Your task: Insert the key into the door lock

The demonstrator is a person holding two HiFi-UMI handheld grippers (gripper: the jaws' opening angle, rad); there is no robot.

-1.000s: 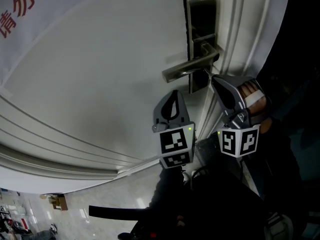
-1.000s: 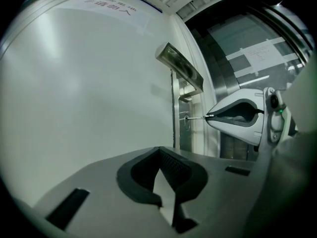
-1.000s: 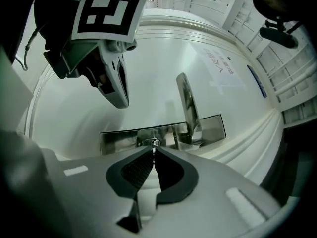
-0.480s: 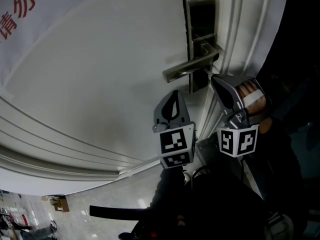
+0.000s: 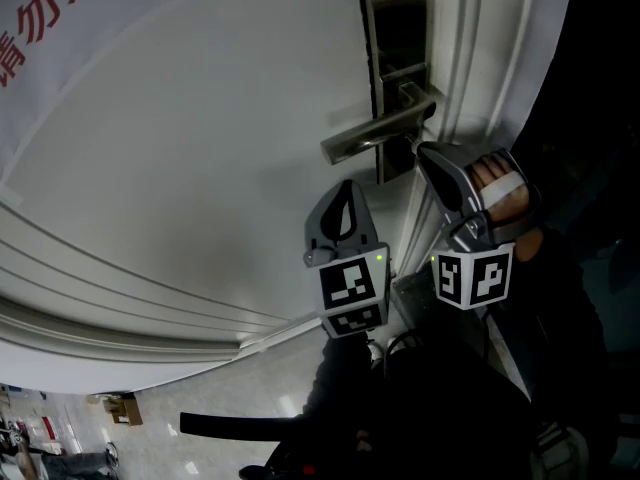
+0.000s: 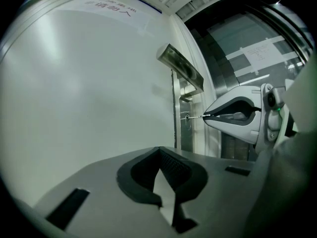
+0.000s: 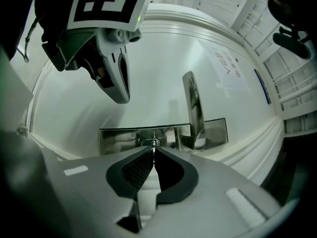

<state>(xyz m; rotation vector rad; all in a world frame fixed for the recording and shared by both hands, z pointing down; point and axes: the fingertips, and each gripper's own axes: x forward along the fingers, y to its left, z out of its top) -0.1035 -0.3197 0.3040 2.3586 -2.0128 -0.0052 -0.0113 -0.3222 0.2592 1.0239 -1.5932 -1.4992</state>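
Observation:
The white door (image 5: 200, 138) carries a dark metal lock plate (image 5: 392, 68) with a lever handle (image 5: 375, 133). My right gripper (image 5: 422, 150) is shut on a thin key (image 6: 194, 116), just below the handle. In the left gripper view the key's tip touches the keyhole (image 6: 186, 118). In the right gripper view the key (image 7: 153, 155) stands edge-on between the jaws, in line with the keyhole (image 7: 151, 143) on the lock plate (image 7: 119, 139). My left gripper (image 5: 347, 186) hangs shut and empty to the left, below the handle, pointing at the door.
The door frame's moulding (image 5: 470, 78) runs right of the lock plate. A paper notice with red print (image 5: 60, 28) hangs at the door's upper left. The floor (image 5: 150, 418) shows below, with a dark opening right of the frame.
The right gripper with the key has edged slightly up towards the lock plate. The left gripper has stayed put.

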